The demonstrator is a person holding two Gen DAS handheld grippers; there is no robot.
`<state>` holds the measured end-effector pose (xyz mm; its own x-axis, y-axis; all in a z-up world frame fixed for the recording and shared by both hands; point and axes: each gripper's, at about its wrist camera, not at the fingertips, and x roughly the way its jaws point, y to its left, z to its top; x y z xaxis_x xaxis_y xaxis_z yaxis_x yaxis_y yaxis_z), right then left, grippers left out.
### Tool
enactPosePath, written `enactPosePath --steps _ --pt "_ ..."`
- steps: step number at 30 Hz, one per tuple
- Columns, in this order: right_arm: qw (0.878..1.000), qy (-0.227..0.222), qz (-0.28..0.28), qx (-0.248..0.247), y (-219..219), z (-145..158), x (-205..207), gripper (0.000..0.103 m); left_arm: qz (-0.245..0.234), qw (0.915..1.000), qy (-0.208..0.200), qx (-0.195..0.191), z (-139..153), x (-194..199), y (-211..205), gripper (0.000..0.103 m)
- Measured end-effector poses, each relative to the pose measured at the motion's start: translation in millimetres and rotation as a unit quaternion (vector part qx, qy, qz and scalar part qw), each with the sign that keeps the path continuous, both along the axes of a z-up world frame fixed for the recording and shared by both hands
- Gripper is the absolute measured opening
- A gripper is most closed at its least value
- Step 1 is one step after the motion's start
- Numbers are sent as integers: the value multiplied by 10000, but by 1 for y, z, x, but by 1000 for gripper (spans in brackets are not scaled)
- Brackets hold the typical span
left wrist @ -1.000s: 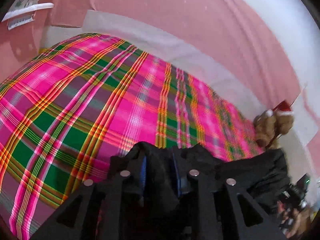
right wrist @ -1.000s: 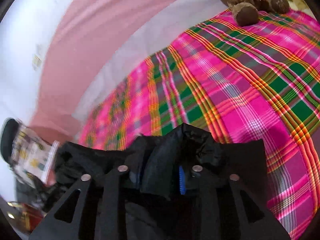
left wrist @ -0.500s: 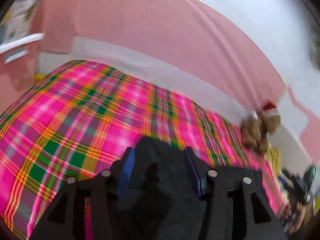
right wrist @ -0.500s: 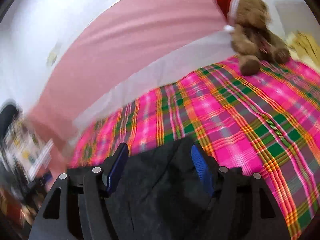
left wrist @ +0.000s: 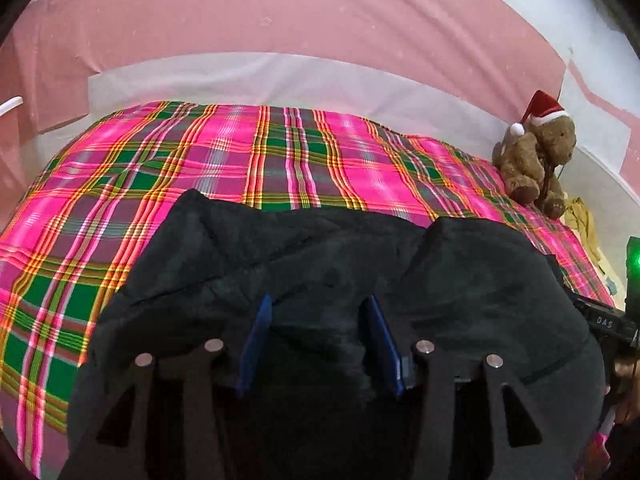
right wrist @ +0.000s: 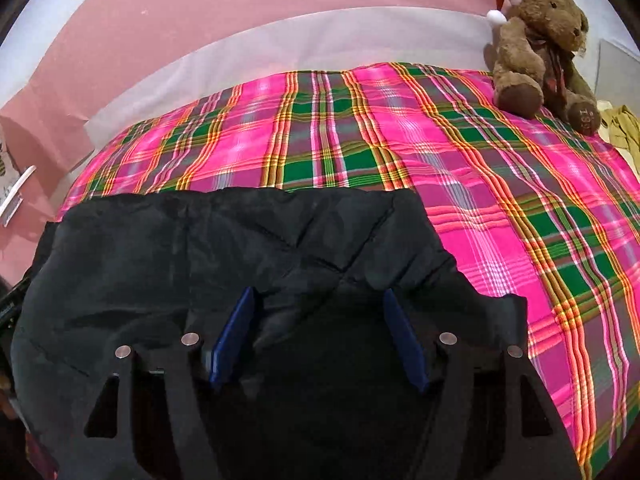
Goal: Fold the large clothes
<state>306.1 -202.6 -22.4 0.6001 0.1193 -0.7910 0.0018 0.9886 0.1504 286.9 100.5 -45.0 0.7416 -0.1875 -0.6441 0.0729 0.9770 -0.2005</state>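
A black quilted garment (left wrist: 320, 256) lies on the near part of a bed with a pink, green and orange plaid cover (left wrist: 280, 160). It also shows in the right wrist view (right wrist: 224, 248) on the same plaid cover (right wrist: 500, 184). My left gripper (left wrist: 318, 312) is open, its blue pads spread apart, with the black fabric lying loose between and under them. My right gripper (right wrist: 320, 300) is open in the same way over the garment's right part. Neither pinches the fabric.
A brown teddy bear with a red Santa hat (left wrist: 536, 160) sits at the bed's far right corner, also in the right wrist view (right wrist: 540, 44). A pink wall with a white band (left wrist: 280, 76) runs behind the bed. The right gripper's body (left wrist: 608, 324) shows at the left view's right edge.
Both grippers were shut on bunched black fabric a second ago and have opened. The garment now lies spread on the bed, and both cameras have levelled out.
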Motion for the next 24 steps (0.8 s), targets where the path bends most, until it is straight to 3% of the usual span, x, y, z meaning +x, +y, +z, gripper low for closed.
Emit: enactPosePath --steps 2,5,8,11,13,15,24 --pt "10000 -63 -55 -21 0 18 -6 66 12 9999 117 -11 14 -6 2 51" --pt "9987 -503 69 72 7 49 -11 66 -149 9998 -126 -65 40 -12 3 51" --pt "9974 -644 273 -161 19 63 0 65 -221 9989 -327 242 52 -3 0 51" --pt "9992 -37 98 -375 11 30 31 65 -49 9986 185 502 27 30 8 51" --pt "9985 317 -105 -425 -2 3 43 65 5 9978 468 475 6 49 17 48" --pt "9988 419 -210 -117 -13 -10 47 65 22 9982 481 361 -6 59 20 48" --pt "9986 329 -324 -269 -11 -38 57 66 138 9991 220 348 -30 63 11 48"
